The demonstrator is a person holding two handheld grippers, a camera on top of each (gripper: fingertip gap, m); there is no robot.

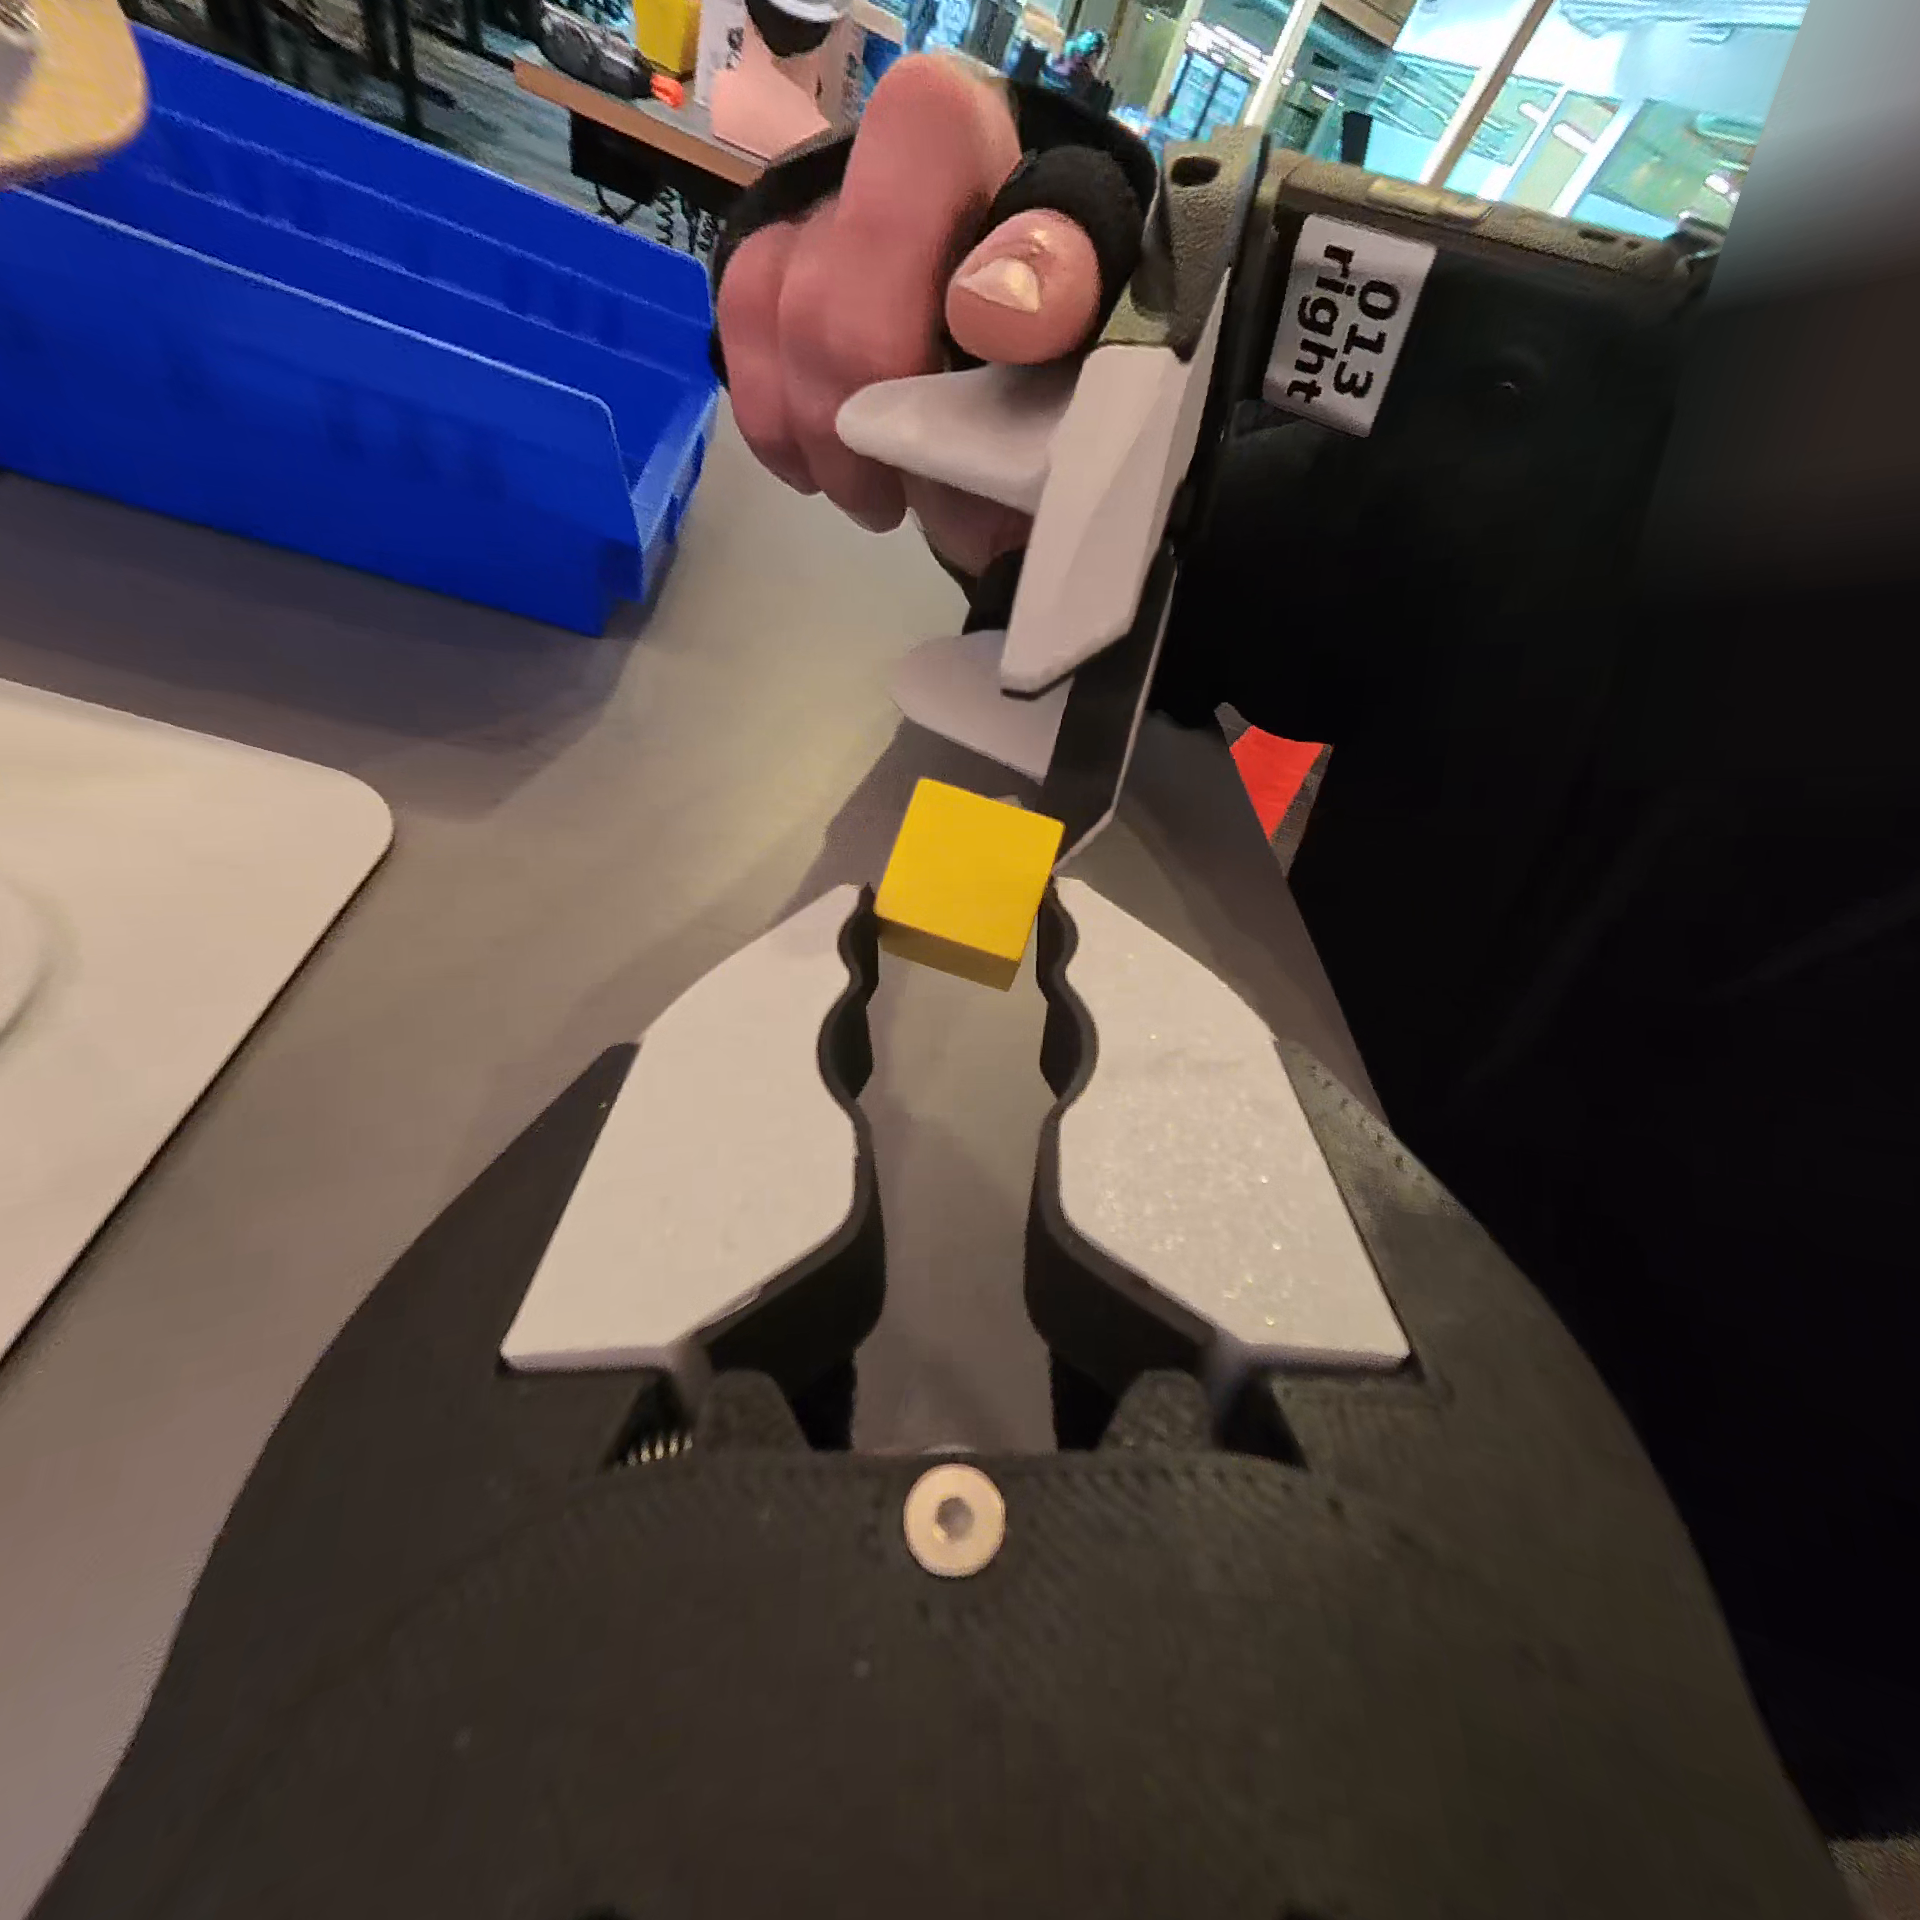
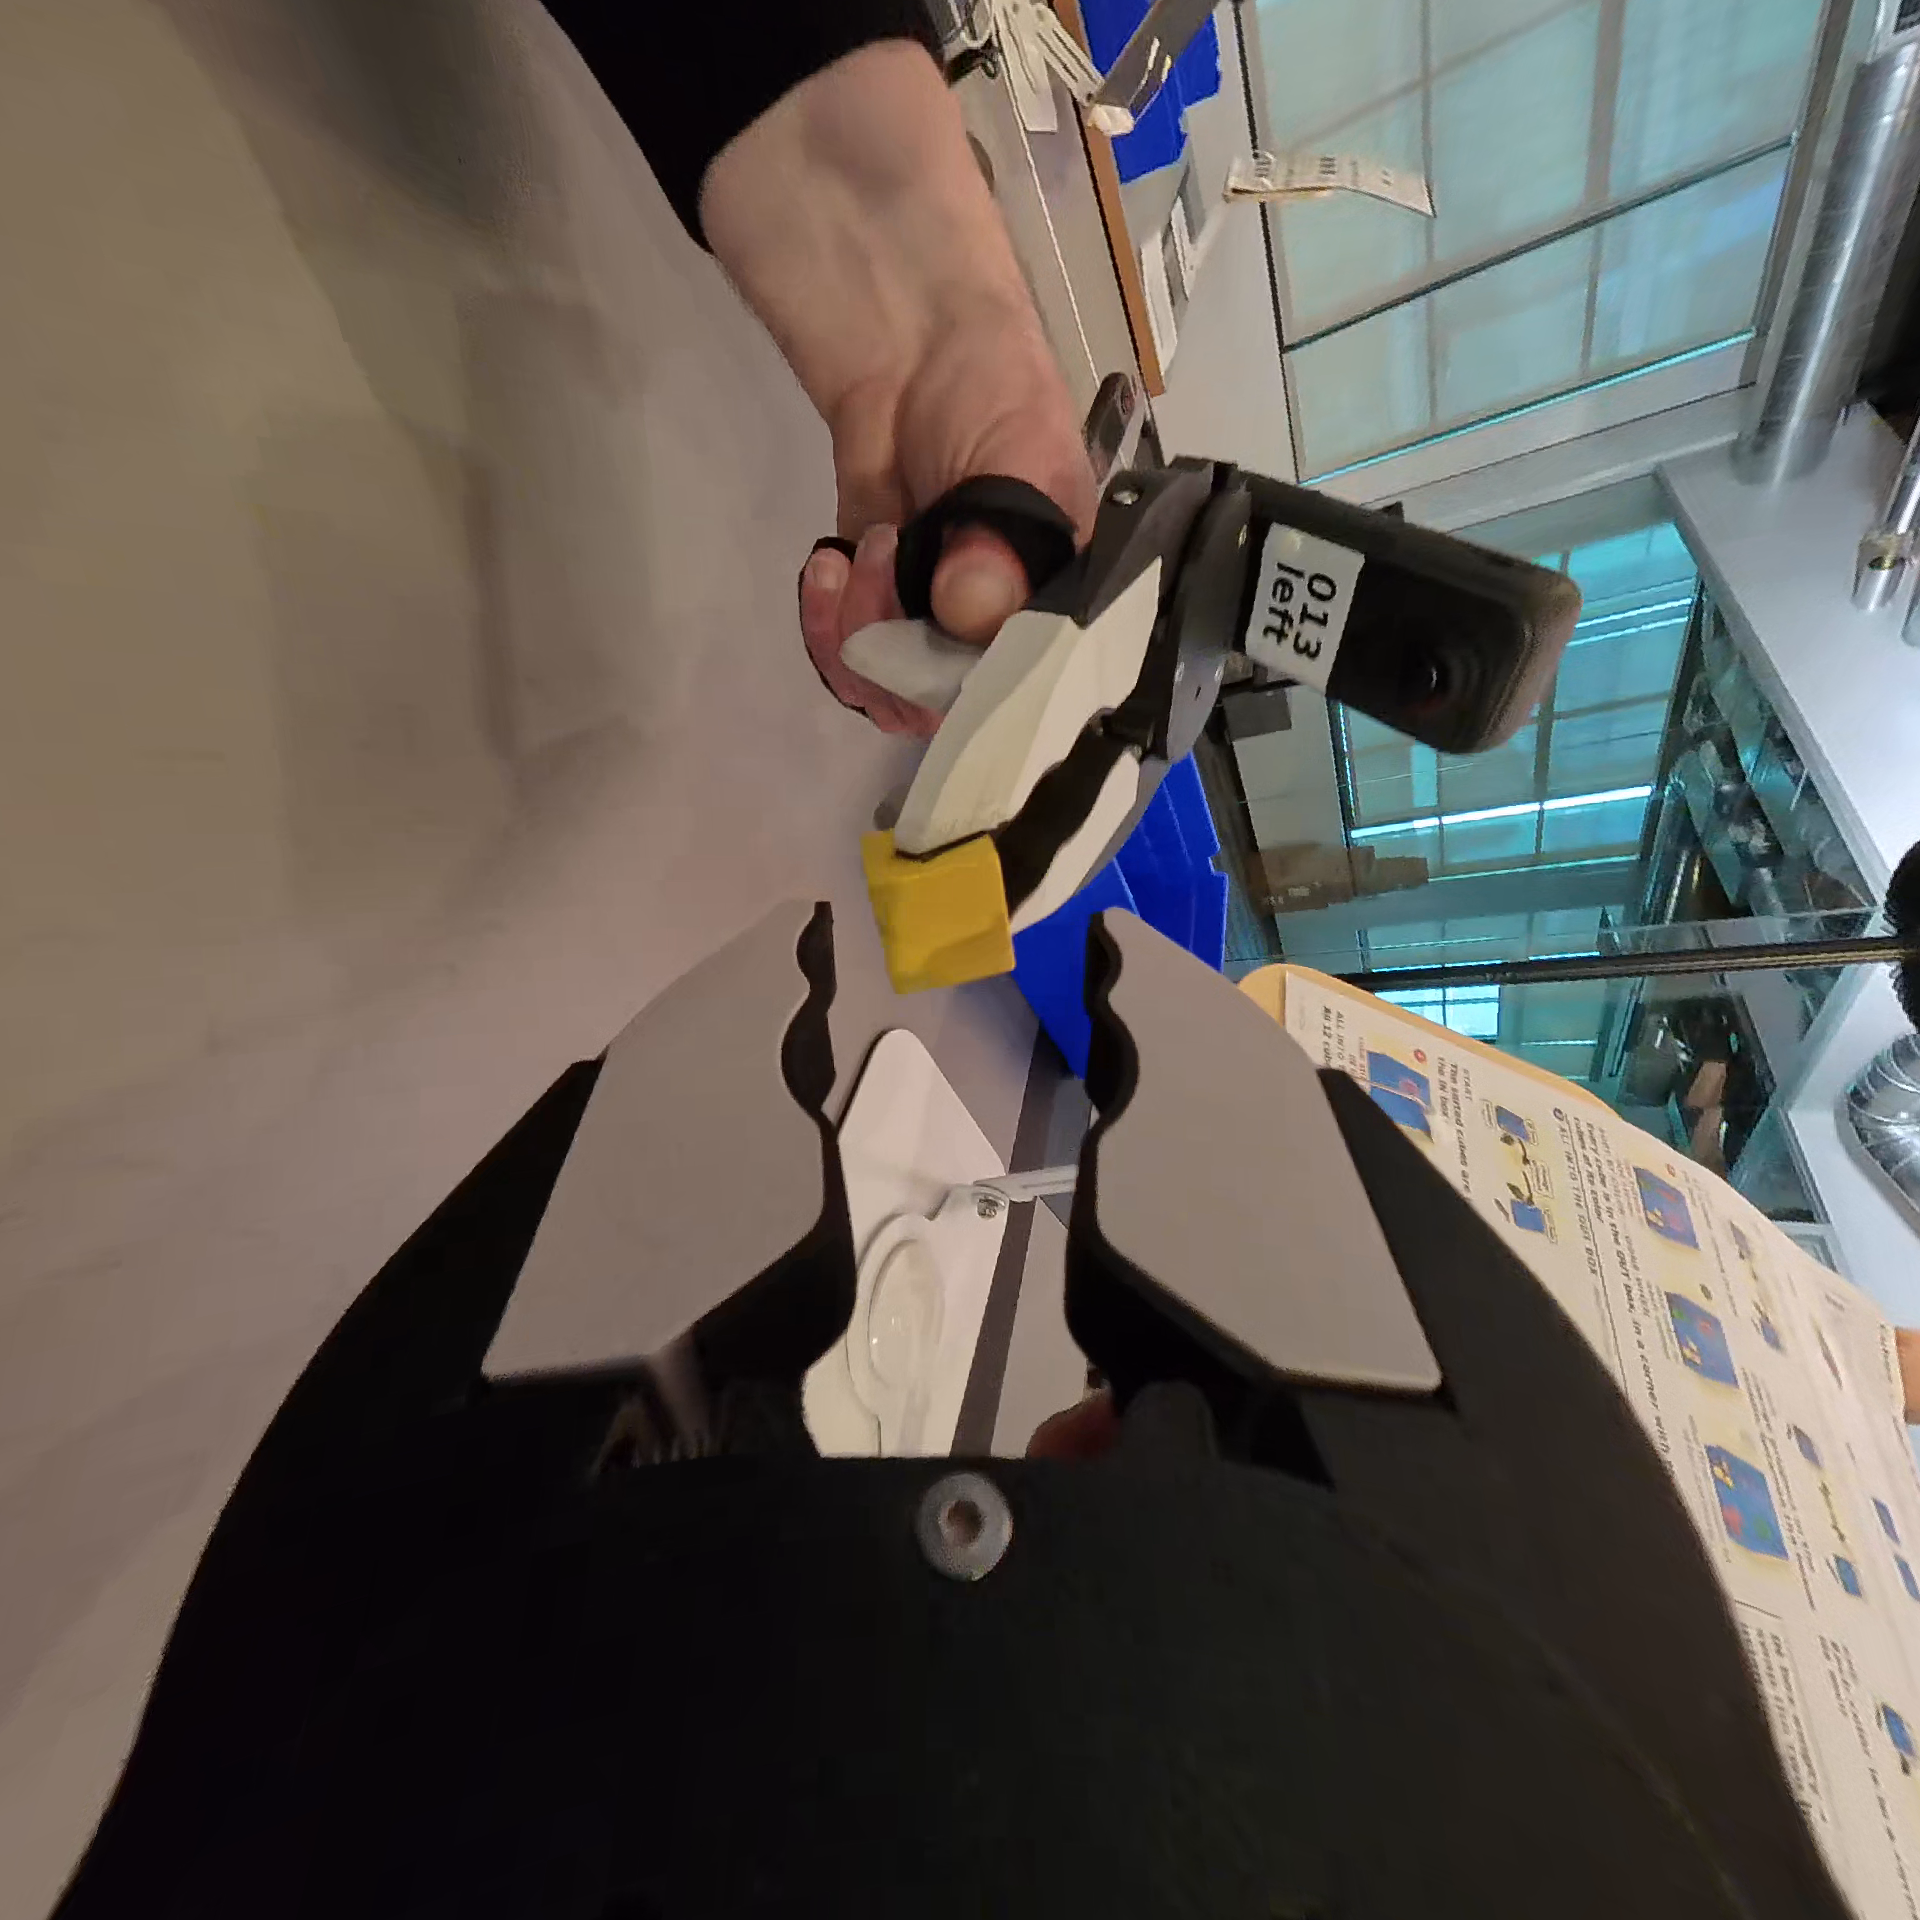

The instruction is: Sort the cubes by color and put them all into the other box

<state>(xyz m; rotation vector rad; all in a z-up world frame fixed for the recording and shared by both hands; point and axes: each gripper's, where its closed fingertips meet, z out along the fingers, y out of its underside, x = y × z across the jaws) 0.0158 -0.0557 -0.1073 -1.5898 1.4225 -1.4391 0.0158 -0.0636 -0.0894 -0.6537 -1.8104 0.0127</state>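
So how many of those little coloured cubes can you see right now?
1. A small yellow wooden cube is pinched between the left gripper fingertips above the grey table. More may be hidden inside the blue plastic box.

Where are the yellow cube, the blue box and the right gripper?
yellow cube (image 1: 966, 883): left wrist view, its top face.
blue box (image 1: 343, 416): left wrist view, its outer wall.
right gripper (image 2: 961, 951): right wrist view, between its fingertips.
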